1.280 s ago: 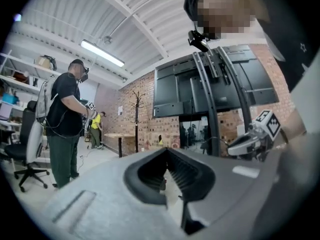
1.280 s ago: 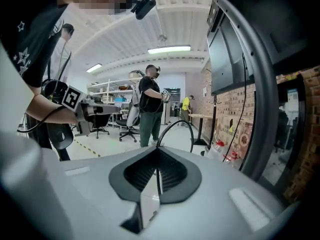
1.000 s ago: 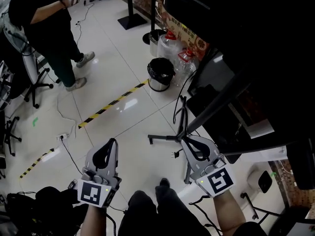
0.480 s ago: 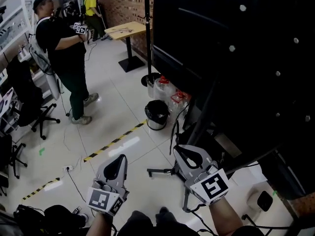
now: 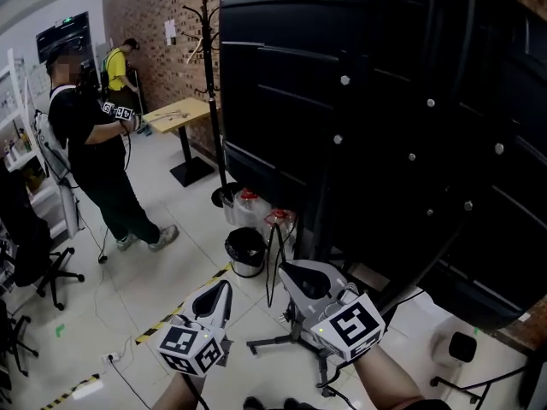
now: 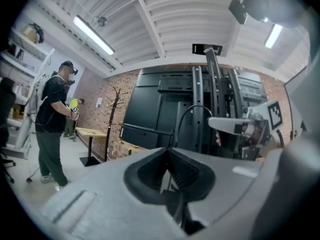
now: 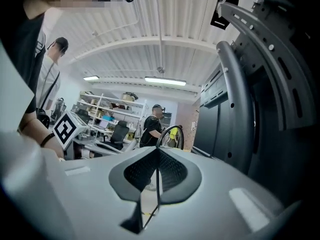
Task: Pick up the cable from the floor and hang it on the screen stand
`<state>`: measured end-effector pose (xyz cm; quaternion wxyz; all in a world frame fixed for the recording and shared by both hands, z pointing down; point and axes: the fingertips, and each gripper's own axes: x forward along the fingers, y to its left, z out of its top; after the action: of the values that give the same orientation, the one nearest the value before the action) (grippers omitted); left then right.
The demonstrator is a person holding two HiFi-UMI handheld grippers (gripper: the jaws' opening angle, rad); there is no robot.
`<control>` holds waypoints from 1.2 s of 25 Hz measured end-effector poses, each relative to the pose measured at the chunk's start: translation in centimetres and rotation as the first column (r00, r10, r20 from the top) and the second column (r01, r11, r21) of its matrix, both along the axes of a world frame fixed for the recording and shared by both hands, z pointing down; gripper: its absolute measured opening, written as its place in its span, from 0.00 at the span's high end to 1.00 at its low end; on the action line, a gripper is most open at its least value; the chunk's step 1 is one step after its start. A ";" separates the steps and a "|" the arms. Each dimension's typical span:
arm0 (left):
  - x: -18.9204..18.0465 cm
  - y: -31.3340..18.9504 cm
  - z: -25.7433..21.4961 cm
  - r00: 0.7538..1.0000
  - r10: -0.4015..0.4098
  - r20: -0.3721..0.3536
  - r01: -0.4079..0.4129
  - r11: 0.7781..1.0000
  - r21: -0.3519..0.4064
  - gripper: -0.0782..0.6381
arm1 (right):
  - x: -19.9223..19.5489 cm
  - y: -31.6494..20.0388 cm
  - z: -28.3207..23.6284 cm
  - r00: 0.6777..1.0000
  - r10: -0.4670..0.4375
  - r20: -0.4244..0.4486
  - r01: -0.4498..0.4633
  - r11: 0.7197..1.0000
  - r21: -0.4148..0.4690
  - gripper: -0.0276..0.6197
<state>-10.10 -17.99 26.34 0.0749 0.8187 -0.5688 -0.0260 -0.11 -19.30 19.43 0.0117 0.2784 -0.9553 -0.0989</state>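
On the left of the head view, the grey plastic left gripper points forward, away from the person. Its own view shows the two jaws together at the tip, and I see no cable pressed between them, so I judge it closed and empty.

Just to the right of it, a little apart, the thin black cable stands almost upright. It makes a narrow loop at the top, one side comes down to the grey plastic right gripper, and the other side hangs toward the pale tiled floor. In the right gripper view the jaws are clamped on this cable. It runs as a thin line through the black pads and bends into an arch ahead of them. So the held part of the cable is off the floor, between the two grippers and nearer to the right one.

Farther right and farther from the person rises the black screen stand, which carries the large dark back of the screen. The stand lies ahead and to the right of the clamped cable, and the right hand is clearly the nearer one. The left gripper is on the other side of the cable. The long axis of the cable is about parallel to the uprights, so I think the loop must go rightward and over some crossing part. I cannot tell which part.
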 end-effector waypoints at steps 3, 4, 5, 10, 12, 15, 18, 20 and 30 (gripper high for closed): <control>1.9 -1.6 -1.2 0.995 0.097 0.026 -0.096 0.995 -0.037 0.88 | 0.1 -0.3 -1.5 0.998 0.055 -0.007 -0.054 0.998 0.034 0.94; 2.4 -2.1 -1.7 0.992 0.122 0.030 -0.120 0.992 -0.037 0.88 | 0.0 -0.5 -2.1 0.997 0.075 -0.023 -0.074 0.996 0.046 0.94; 2.9 -2.7 -2.3 0.990 0.141 0.029 -0.140 0.990 -0.032 0.88 | -0.1 -0.6 -2.6 0.995 0.093 -0.032 -0.091 0.994 0.057 0.94; 4.1 -5.8 -6.6 0.980 0.200 0.020 -0.201 0.979 0.027 0.88 | 0.3 -2.7 -6.6 0.988 0.155 -0.016 -0.152 0.982 0.111 0.94; 4.3 -7.1 -8.8 0.979 0.204 0.029 -0.205 0.976 0.068 0.88 | 0.6 -3.8 -8.8 0.983 0.182 -0.018 -0.177 0.974 0.140 0.94; 4.7 -9.1 -11.7 0.977 0.210 0.037 -0.213 0.971 0.106 0.88 | 1.2 -5.6 -12.1 0.975 0.219 -0.026 -0.210 0.960 0.183 0.93; 6.0 -10.6 -13.7 0.968 0.247 0.041 -0.250 0.962 0.107 0.88 | 1.8 -6.8 -15.1 0.970 0.242 -0.030 -0.230 0.947 0.224 0.94; 6.9 -11.2 -14.9 0.962 0.265 0.061 -0.271 0.957 0.109 0.88 | 2.1 -7.2 -16.9 0.968 0.250 -0.024 -0.239 0.945 0.223 0.93; 9.6 -12.8 -21.1 0.944 0.313 0.103 -0.325 0.934 0.146 0.88 | 4.6 -8.9 -24.8 0.951 0.309 0.032 -0.308 0.929 0.203 0.93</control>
<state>-0.50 -30.79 5.23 -0.0105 0.9038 -0.4269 -0.0270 4.49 -28.16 -5.39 -0.0014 0.4246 -0.8843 -0.1940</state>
